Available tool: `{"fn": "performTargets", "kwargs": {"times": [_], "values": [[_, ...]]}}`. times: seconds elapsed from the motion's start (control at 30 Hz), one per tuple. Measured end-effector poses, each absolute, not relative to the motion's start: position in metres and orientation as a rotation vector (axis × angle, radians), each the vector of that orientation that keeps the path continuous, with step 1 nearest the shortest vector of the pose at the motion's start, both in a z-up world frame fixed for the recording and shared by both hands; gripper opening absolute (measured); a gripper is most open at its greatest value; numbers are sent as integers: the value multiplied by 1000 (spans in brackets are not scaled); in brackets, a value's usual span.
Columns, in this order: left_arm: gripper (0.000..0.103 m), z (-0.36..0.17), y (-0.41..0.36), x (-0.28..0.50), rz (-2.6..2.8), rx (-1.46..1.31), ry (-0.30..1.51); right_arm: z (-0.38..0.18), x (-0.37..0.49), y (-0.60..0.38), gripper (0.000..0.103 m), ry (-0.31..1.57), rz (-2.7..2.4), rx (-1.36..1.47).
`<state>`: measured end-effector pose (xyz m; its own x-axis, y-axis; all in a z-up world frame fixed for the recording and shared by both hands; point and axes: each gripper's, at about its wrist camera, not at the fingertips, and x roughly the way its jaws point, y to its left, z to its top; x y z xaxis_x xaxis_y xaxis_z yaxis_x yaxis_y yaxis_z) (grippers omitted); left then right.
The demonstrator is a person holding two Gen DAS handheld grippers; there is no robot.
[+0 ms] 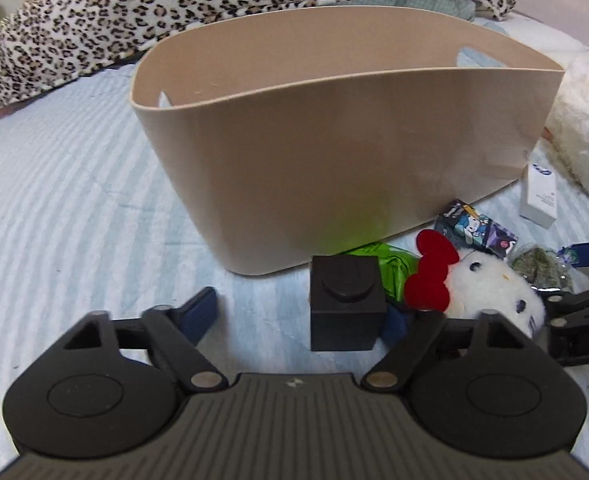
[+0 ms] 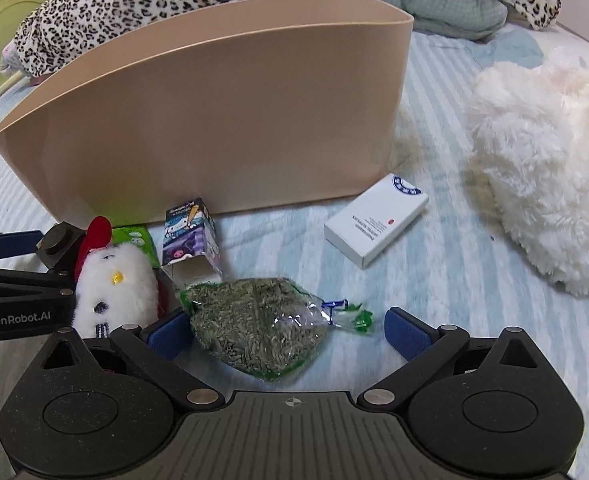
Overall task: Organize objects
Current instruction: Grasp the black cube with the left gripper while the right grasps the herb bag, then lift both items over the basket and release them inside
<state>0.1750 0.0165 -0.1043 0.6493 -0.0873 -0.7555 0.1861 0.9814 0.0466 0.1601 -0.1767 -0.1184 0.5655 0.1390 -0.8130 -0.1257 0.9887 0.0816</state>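
A beige plastic basket (image 1: 334,152) stands on the bed; it also shows in the right wrist view (image 2: 222,120). In front of it lie a white cat plush with a red bow (image 1: 482,284) (image 2: 114,288), a green packet (image 1: 390,264) (image 2: 132,238), a small cartoon carton (image 1: 474,228) (image 2: 192,236), a clear bag of dried green herbs (image 2: 254,320) (image 1: 538,262) and a white box (image 2: 376,220) (image 1: 538,196). My left gripper (image 1: 294,312) is open, with a black block (image 1: 346,304) by its right finger, beside the plush. My right gripper (image 2: 286,332) is open around the herb bag.
A striped light-blue bedsheet (image 1: 74,200) covers the bed. A leopard-print blanket (image 1: 214,4) lies behind the basket. A fluffy white cushion (image 2: 542,168) sits at the right. A green cabinet (image 2: 2,20) stands at the far left.
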Motion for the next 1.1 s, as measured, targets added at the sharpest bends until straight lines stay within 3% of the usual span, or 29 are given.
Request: {"fn": "performTargets", "kwargs": {"times": [0.07,0.27,0.77,1.1], "values": [[66,-105,17,173,-169,119,841,-117,158,-175,91,942,161,3],[34,-107,16,168,-192,138,817,-118,149,-169,87,926,172,-38],[33,-92,22,141,-166,151,810,-98,132,-182,86,910,150,8],[33,-57,27,120,-162,157,760,-55,108,-191,86,828,169,20]]}}
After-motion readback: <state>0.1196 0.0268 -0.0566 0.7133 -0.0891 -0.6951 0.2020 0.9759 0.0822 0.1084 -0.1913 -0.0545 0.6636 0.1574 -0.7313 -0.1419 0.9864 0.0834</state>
